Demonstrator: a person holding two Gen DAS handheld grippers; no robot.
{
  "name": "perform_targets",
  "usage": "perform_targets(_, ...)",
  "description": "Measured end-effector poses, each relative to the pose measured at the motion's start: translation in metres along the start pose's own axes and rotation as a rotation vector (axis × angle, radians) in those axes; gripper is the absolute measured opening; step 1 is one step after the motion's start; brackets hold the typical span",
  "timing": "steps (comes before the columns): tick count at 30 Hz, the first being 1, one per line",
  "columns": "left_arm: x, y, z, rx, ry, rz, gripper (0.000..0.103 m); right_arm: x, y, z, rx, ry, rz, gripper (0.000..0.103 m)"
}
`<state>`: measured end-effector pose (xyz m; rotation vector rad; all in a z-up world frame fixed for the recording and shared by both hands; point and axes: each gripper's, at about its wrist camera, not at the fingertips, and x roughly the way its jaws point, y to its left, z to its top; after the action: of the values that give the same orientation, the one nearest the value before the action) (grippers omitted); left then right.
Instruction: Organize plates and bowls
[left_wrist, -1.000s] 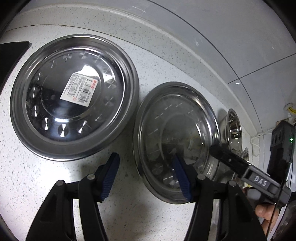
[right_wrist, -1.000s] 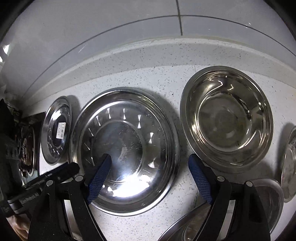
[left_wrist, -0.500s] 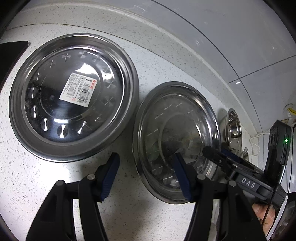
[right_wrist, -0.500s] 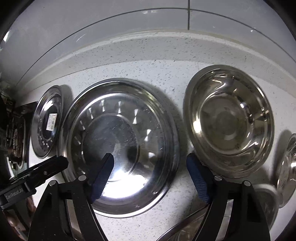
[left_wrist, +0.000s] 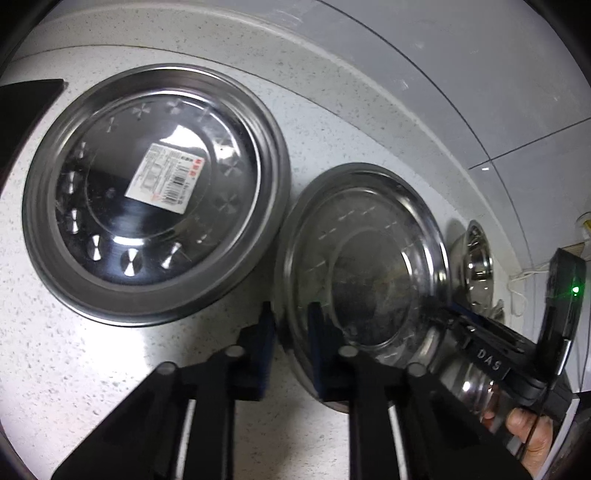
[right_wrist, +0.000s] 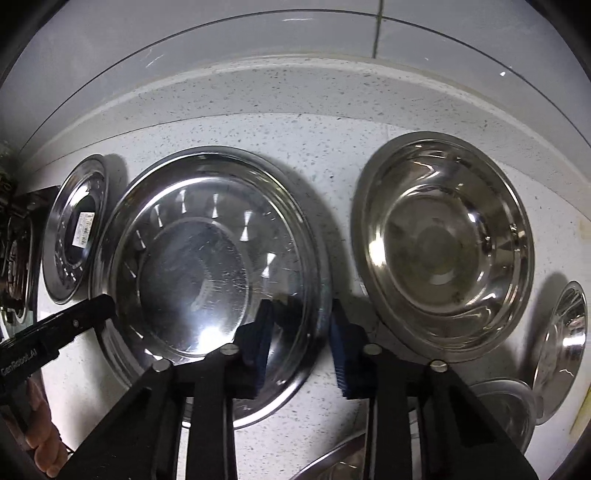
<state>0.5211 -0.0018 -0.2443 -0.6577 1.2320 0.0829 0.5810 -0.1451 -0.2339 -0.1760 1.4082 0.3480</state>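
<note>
left gripper narrowed astride the middle plate's left rim, right gripper narrowed astride its right rim, labelled plate just left, bowl just right, speckled counter bare in front

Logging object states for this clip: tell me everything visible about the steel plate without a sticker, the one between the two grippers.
The round stainless-steel plate without a sticker lies flat, right way up, on the speckled white countertop. Its scratched flat centre is ringed by stamped wedge marks and a raised rim. The left gripper straddles its left rim, the right gripper its right rim, jaws nearly closed.
</note>
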Motion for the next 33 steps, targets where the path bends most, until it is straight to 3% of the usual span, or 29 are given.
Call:
perform_targets(3, 0.000, 0.002, -0.004, -0.011, 0.011, -0.007, 0.009, -0.003, -0.011, -0.005, 0.000, -0.020, -0.019, 0.014)
perform_targets(10, -0.017, -0.006, -0.012, 0.007, -0.042, -0.031, 0.009, -0.027, -0.017, -0.015, -0.004, -0.100, -0.045, 0.013)
perform_targets(20, -0.083, -0.004, -0.038, 0.044, -0.149, -0.021, 0.010, -0.096, -0.002, -0.043, -0.001, -0.262, -0.006, 0.013)
perform_targets(27, -0.153, 0.016, -0.104, 0.155, -0.187, -0.008, 0.013, -0.147, 0.028, -0.111, -0.023, -0.338, 0.039, 0.013)
perform_targets(33, -0.201, 0.043, -0.172, 0.221, -0.168, -0.026, 0.013, -0.179, 0.068, -0.185, -0.026, -0.370, 0.073, 0.013)
